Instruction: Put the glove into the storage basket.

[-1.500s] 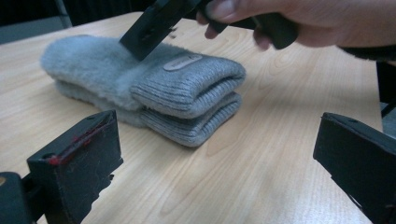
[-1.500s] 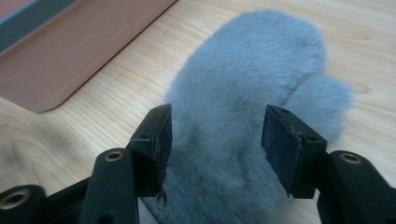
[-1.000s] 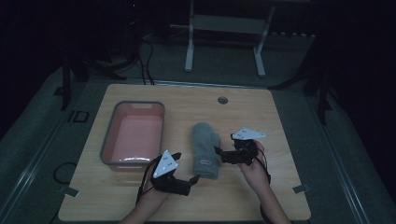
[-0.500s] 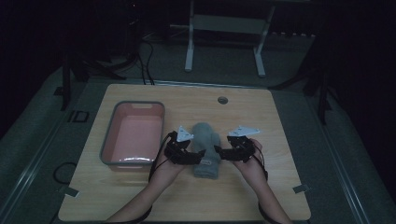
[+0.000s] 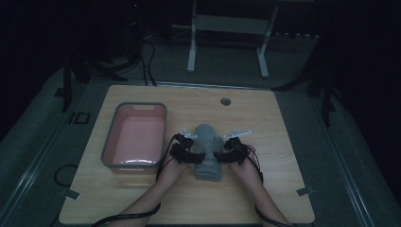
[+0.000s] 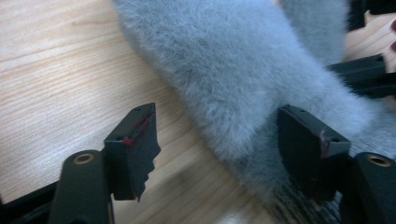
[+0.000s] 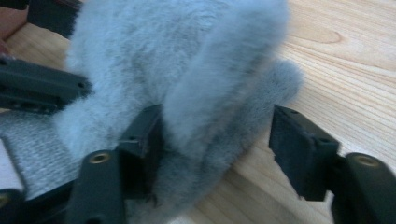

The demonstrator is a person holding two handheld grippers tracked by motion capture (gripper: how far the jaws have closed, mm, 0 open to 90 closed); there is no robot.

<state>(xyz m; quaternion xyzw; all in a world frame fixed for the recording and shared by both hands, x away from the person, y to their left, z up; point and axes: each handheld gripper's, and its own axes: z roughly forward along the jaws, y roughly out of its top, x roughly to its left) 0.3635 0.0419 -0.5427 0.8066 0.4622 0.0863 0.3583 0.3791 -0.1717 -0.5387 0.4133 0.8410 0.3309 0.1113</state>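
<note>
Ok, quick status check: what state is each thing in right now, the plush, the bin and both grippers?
Grey plush toy: lying flat on the table, a gripper at each side.
Pink bin: upright, empty, left of the plush.
Left gripper: jaws have just been closing, a furry limb between them; one pad still clear of it.
Right gripper: jaws part open around a furry limb; one pad against it, the other clear.

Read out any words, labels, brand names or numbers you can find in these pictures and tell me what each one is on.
"ID": pale letters on the grey mat left of the wooden table, as far as the dim high view lets it be read.
No writing on the pink tub.
No writing on the grey fluffy slipper, nor on the left gripper and right gripper.
</note>
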